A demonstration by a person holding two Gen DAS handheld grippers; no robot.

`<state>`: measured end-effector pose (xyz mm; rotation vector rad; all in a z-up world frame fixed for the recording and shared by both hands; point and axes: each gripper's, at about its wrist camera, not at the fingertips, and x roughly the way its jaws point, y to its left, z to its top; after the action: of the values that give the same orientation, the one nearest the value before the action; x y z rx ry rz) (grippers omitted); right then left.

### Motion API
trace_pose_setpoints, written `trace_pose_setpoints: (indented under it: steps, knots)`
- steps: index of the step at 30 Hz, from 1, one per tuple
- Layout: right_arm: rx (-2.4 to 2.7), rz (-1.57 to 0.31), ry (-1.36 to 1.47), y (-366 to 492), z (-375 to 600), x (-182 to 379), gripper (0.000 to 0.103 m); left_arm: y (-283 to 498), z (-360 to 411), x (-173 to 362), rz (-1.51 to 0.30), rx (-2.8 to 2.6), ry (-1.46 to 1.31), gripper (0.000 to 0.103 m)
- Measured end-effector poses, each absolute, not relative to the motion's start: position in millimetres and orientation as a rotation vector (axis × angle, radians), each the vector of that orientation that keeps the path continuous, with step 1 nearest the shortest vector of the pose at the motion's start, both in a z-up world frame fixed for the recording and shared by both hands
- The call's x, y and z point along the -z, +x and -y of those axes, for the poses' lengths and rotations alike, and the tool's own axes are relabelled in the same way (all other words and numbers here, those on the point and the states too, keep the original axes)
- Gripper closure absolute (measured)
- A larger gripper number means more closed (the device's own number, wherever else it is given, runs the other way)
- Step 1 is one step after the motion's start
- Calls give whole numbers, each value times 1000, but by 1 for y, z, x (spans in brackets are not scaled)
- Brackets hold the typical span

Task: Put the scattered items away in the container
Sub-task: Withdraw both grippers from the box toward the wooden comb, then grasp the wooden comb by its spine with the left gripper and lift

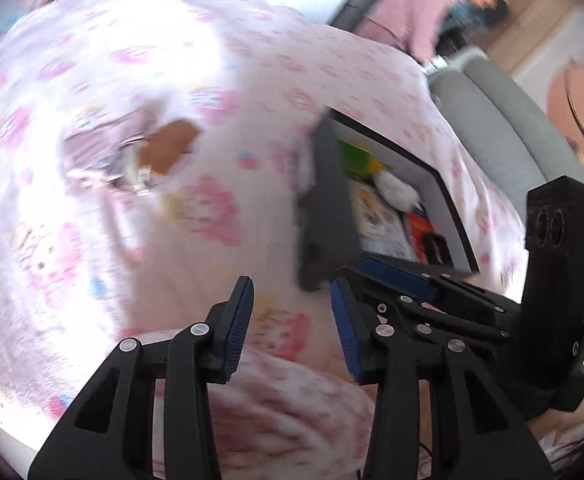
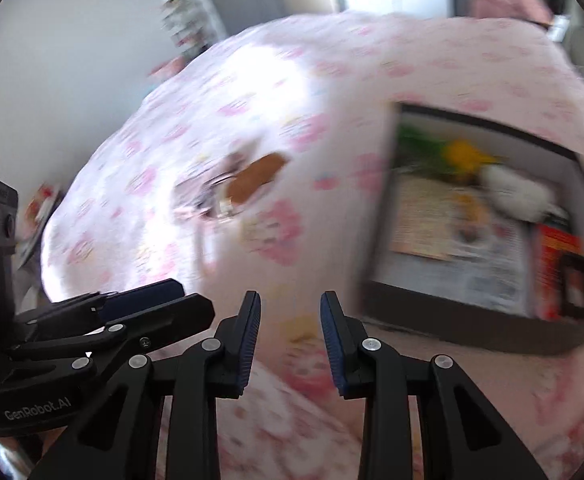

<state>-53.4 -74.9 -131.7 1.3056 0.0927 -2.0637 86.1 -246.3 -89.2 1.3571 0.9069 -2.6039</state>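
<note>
Left gripper point(image 1: 289, 320) spread, nothing btwn jaws; right gripper point(image 2: 289, 336) also spread, narrower gap, empty. Both over pink-print bedspread point(image 1: 211, 60). Dark open box point(image 2: 488, 320) at 3 o'clock in right wrist view, w/ green, yellow, white, orange items inside. Brown-patch item point(image 2: 257, 178) loose on spread at 11 o'clock, well apart from box. All blurred.
</note>
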Motion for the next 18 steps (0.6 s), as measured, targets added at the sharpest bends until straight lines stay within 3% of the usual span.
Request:
trace_pose_setpoints:
  steps: [4,11,14,18]
  knots:
    - [1958,-26,1370,-82,122,149,74,90,307,111,-1153,2492,1278,60]
    - [1939,-17,1447,-139,189,186,74,56,381,158,-1244,2341,1260,61]
    - [1931,7,1519,-164,205,213,74,33,399,179,-1343,2330,1289,69]
    - [1940,52,1564,-188,213,236,74,-1,417,206,-1414,2294,1326,70]
